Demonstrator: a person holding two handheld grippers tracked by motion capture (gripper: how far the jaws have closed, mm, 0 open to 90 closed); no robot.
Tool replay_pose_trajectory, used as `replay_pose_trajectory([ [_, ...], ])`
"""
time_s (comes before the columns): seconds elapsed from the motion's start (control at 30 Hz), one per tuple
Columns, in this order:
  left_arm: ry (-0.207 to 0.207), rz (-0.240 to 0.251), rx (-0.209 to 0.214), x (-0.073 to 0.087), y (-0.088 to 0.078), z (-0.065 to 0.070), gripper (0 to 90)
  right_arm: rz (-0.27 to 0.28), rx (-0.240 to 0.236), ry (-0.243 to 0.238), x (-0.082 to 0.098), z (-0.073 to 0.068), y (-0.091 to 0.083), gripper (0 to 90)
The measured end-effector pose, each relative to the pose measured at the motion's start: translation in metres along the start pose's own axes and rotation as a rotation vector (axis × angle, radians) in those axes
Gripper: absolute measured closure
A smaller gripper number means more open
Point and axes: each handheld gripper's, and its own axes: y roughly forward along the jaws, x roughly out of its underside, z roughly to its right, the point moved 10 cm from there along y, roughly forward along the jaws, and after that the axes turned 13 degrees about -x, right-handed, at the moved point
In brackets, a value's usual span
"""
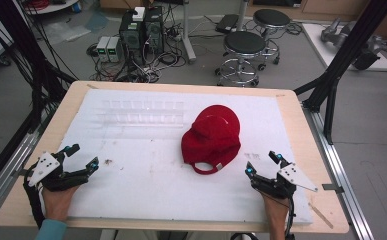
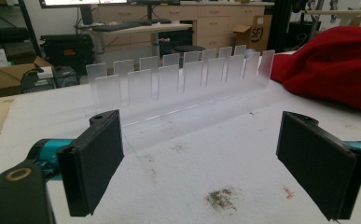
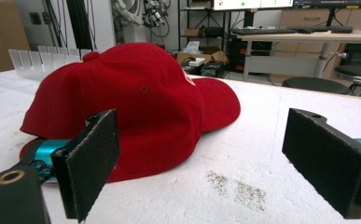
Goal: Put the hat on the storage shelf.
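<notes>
A red baseball cap (image 1: 212, 137) lies crown up on the white foam mat (image 1: 146, 175), its strap toward the near edge and its brim pointing away. Beyond the mat's centre stands a clear plastic rack (image 1: 141, 112) with several upright dividers. My left gripper (image 1: 83, 156) rests at the near left of the mat, open, with nothing between its pads. In the left gripper view the rack (image 2: 178, 79) stands ahead and the cap (image 2: 332, 65) sits at the right. My right gripper (image 1: 262, 164) is open at the near right, apart from the cap (image 3: 136, 102) just left of it.
The mat covers a wooden table (image 1: 301, 125). Two stools (image 1: 243, 47) and computer boxes with cables (image 1: 141, 32) stand on the floor behind it. Black frame posts (image 1: 341, 60) rise at the table's right and left. Dirt specks (image 3: 236, 186) mark the mat.
</notes>
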Motion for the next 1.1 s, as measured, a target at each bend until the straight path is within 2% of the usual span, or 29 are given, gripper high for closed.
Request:
replay_pose_trajectory([
  [0.3, -0.004, -0.004, 0.002, 0.0, 0.0, 0.0, 14.9, -0.004, -0.001, -0.007, 0.0, 0.0, 0.001, 10.3],
  [0.5, -0.006, -0.009, 0.0, 0.0, 0.001, 0.0, 14.9, -0.009, 0.0, 0.011, 0.001, 0.002, 0.001, 10.3],
  [0.8, -0.007, -0.031, -0.005, 0.002, 0.003, -0.001, 14.9, -0.073, -0.04, 0.024, 0.003, 0.0, 0.008, 10.3],
  [0.97, -0.005, -0.039, -0.005, 0.002, 0.004, -0.001, 14.9, -0.083, -0.049, 0.005, 0.0, -0.002, 0.01, 10.3],
  [1.1, -0.001, -0.039, -0.006, 0.003, 0.004, 0.0, 14.9, -0.123, -0.065, -0.026, -0.007, -0.003, 0.014, 10.3],
])
